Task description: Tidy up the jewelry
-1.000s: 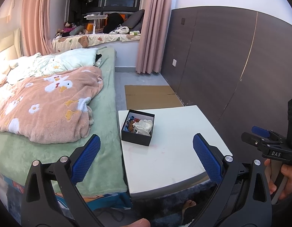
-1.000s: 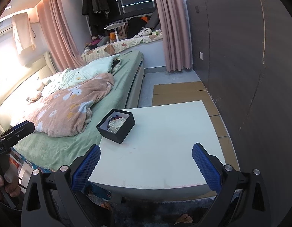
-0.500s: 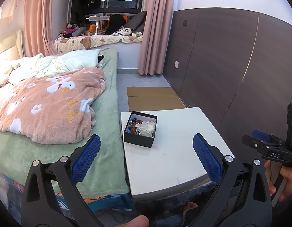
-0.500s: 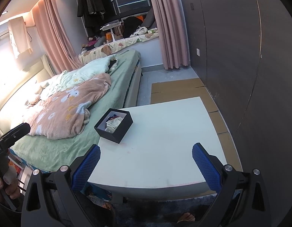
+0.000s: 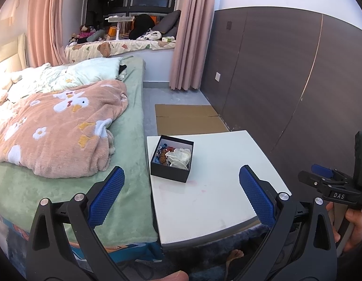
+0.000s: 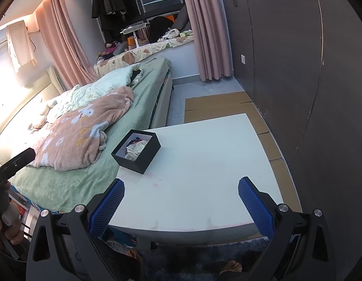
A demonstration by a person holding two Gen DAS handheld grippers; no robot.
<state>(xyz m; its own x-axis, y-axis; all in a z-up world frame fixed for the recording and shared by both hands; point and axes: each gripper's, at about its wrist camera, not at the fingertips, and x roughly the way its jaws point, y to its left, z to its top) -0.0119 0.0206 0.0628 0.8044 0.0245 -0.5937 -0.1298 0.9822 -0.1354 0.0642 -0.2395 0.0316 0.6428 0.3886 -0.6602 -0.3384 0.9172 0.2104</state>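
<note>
On the far left a bed [image 5: 134, 164] with a green cover carries a pink flowered blanket [image 5: 59, 128] and a pale pillow [image 5: 92, 72]. Just beside the bed stands a white bench [image 5: 216, 199], and near its left back corner sits an open black box [image 5: 170, 172] holding a jumble of jewelry [image 5: 163, 153] and a crumpled white pouch [image 5: 179, 155]; single pieces are too small to tell apart. The left gripper [image 5: 181, 192] hovers above the near edge of the bench, its jaws released and wide apart, holding nothing. The right gripper [image 6: 179, 199] hangs over the front of the bench, well apart from the box, its jaws likewise spread and empty. Flat cardboard [image 5: 188, 119] lies on the floor behind the bench, and a dark panelled wall [image 5: 286, 82] runs along the right.
</note>
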